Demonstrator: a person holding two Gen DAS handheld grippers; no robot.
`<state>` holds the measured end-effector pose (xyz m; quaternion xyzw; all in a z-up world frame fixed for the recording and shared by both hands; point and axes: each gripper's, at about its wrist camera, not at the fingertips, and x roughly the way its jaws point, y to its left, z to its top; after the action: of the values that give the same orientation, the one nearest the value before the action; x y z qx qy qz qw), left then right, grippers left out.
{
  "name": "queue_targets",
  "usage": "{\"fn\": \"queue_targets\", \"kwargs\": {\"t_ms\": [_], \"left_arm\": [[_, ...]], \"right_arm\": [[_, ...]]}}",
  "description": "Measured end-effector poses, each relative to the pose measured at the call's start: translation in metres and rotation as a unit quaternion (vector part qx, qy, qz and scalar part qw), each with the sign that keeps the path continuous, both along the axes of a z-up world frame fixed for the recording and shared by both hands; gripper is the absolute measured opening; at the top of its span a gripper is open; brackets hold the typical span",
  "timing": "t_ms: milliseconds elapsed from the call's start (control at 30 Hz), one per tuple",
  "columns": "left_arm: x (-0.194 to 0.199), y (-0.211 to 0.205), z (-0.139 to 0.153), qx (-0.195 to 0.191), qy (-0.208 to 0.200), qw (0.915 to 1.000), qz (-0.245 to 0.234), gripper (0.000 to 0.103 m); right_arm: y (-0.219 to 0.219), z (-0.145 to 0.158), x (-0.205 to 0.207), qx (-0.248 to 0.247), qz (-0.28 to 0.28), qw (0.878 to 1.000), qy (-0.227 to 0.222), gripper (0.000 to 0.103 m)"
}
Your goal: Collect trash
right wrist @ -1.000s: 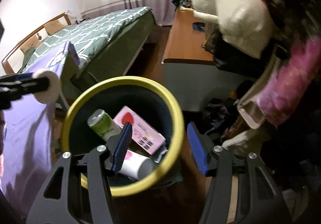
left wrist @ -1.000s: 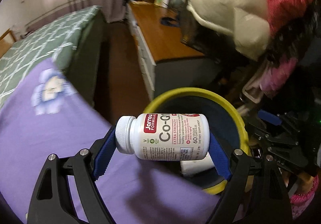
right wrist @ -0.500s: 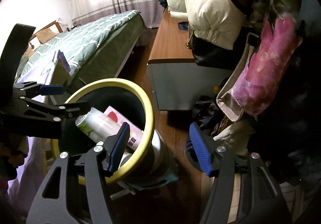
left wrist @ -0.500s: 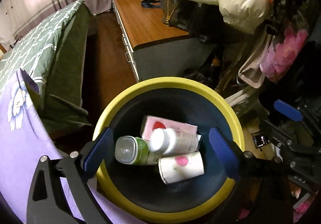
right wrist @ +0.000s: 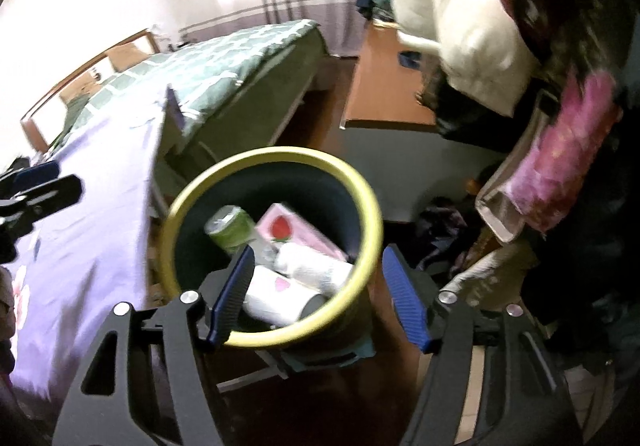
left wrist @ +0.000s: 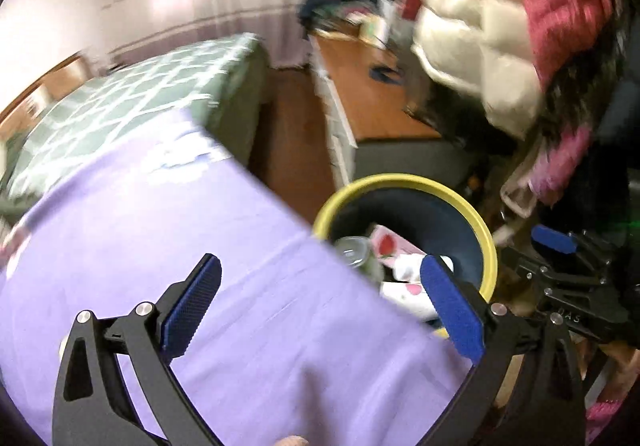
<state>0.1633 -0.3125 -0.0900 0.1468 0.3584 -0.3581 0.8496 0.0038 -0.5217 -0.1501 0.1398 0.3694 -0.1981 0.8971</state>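
Over the purple bed cover (left wrist: 200, 246), left gripper (left wrist: 320, 306) jaws opening, empty; right gripper (right wrist: 320, 294) opening astride the bin (right wrist: 360, 206) rim. Next, find more trash.

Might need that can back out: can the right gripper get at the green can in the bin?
Probably yes: the bin is open-topped, and the can lies uncovered just beyond the right gripper's opening, empty jaws.

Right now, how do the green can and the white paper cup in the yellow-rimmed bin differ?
The green can lies toward the far side of the bin, its silver top facing up; the white paper cup lies on its side by the near rim of the yellow-rimmed bin. The can is green; the cup is white with a pink heart. Both are in the bin, ungripped.
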Motion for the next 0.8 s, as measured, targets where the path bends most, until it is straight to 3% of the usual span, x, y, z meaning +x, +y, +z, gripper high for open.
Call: {"fn": "queue_targets", "kwargs": {"t_ms": [133, 300, 567, 800], "left_arm": [[-0.01, 0.077, 0.018, -0.047, -0.023, 0.9947, 0.089, 0.098], [-0.032, 0.153, 0.034, -0.048, -0.05, 0.9817, 0.177, 0.098], [-0.085, 0.246, 0.05, -0.088, -0.064, 0.9583, 0.264, 0.098], [-0.128, 0.283, 0.06, -0.082, -0.106, 0.9413, 0.31, 0.098]], "right_arm": [[0.022, 0.01, 0.003, -0.009, 0.029, 0.999, -0.01, 0.068], [0.044, 0.022, 0.0, -0.023, 0.055, 0.998, -0.021, 0.068], [0.071, 0.052, -0.02, -0.052, 0.079, 0.994, -0.054, 0.073], [0.083, 0.068, -0.041, -0.06, 0.086, 0.991, -0.085, 0.075]]}}
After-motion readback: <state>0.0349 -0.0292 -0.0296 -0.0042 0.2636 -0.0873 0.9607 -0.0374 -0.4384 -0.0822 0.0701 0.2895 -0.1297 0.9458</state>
